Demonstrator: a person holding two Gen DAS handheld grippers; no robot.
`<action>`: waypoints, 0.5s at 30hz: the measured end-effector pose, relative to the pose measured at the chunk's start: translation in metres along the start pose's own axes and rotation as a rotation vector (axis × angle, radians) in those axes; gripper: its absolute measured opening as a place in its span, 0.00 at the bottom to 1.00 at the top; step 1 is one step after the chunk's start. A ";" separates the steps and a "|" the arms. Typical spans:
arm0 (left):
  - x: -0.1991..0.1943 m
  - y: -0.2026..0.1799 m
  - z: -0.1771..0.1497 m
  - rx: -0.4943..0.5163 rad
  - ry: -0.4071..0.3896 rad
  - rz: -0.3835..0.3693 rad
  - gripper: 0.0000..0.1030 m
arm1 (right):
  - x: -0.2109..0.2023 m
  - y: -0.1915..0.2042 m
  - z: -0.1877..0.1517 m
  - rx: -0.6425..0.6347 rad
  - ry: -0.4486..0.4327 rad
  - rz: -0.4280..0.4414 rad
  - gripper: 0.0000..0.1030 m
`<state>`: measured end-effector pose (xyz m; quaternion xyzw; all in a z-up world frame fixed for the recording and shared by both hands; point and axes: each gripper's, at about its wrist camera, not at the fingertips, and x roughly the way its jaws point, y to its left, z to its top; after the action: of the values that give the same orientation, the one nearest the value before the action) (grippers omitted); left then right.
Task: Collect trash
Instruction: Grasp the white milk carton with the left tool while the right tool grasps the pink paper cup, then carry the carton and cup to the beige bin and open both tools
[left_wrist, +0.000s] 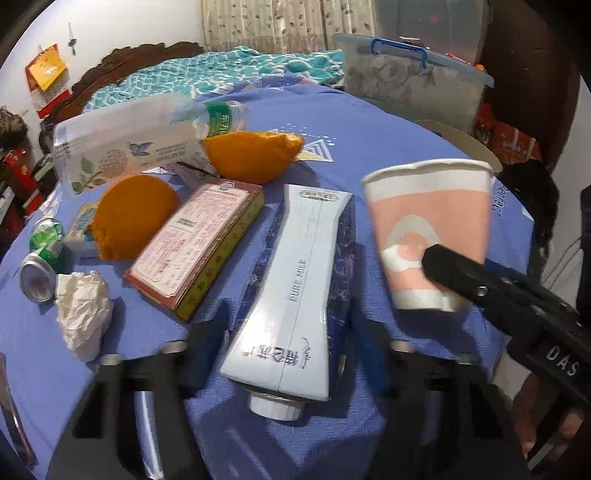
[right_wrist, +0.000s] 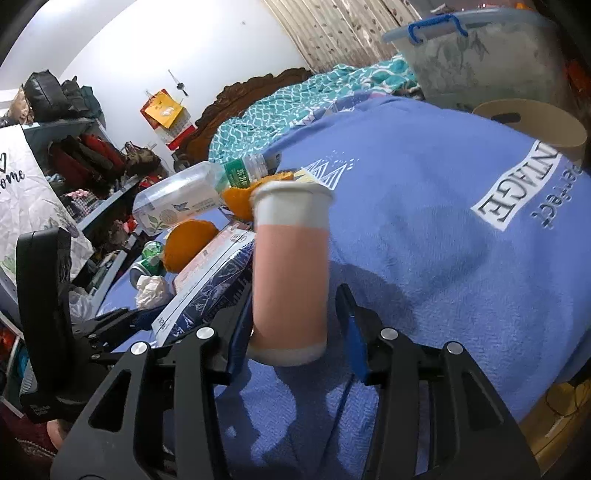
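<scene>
Right wrist view: your right claw (right_wrist: 291, 328) is straddling the cup (right_wrist: 291, 266), released; left claw (left_wrist: 291, 354) is gaping over the carton (left_wrist: 295, 288).

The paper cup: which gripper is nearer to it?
Right. The right gripper straddles the paper cup; the left gripper sits over the milk carton beside it.
</scene>
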<state>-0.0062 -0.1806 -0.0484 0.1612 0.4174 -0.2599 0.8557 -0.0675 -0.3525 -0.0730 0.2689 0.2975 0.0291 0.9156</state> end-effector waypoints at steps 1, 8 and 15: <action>0.000 -0.001 0.000 0.007 -0.005 0.002 0.53 | 0.002 0.001 0.000 -0.008 0.006 0.010 0.44; 0.002 -0.012 0.009 0.038 -0.026 -0.009 0.52 | -0.002 -0.001 0.003 -0.021 -0.010 0.014 0.38; 0.015 -0.042 0.033 0.130 -0.042 -0.038 0.51 | -0.012 -0.018 0.017 0.002 -0.072 -0.006 0.38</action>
<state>-0.0017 -0.2360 -0.0429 0.2030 0.3847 -0.3058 0.8469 -0.0692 -0.3782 -0.0643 0.2698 0.2652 0.0166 0.9255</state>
